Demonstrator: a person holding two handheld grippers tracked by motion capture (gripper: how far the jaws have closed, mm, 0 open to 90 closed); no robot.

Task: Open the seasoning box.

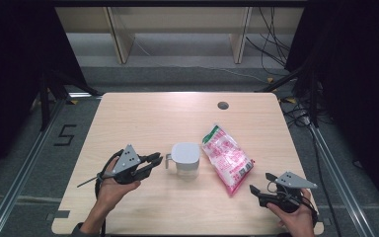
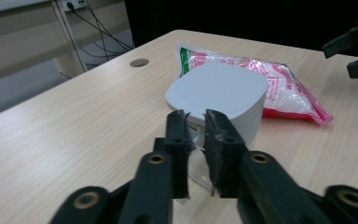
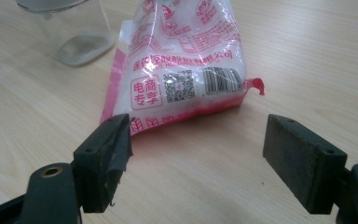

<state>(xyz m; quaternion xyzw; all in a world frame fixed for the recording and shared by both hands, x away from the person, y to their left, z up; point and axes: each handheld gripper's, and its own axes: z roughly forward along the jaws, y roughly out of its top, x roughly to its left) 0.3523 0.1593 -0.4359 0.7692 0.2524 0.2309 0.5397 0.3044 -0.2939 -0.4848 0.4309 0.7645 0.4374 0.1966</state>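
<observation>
A clear jug with a flat white lid (image 1: pixel 185 157) stands in the middle of the wooden table (image 1: pixel 143 118). My left gripper (image 1: pixel 158 159) reaches it from the left. In the left gripper view its jaws (image 2: pixel 195 116) are nearly together, with the jug's clear handle pinched between the pads, just below the lid (image 2: pixel 216 91). A pink-and-white printed bag (image 1: pixel 227 158) lies right of the jug. My right gripper (image 1: pixel 256 190) rests near the table's front right corner. Its jaws (image 3: pixel 198 130) stand wide open before the bag's near end (image 3: pixel 182 60), touching nothing.
A round cable hole (image 1: pixel 222 105) sits near the table's far edge. The table's right edge runs close behind my right hand. Dark frames and cables stand on the floor to both sides, and wooden legs show beyond the far edge.
</observation>
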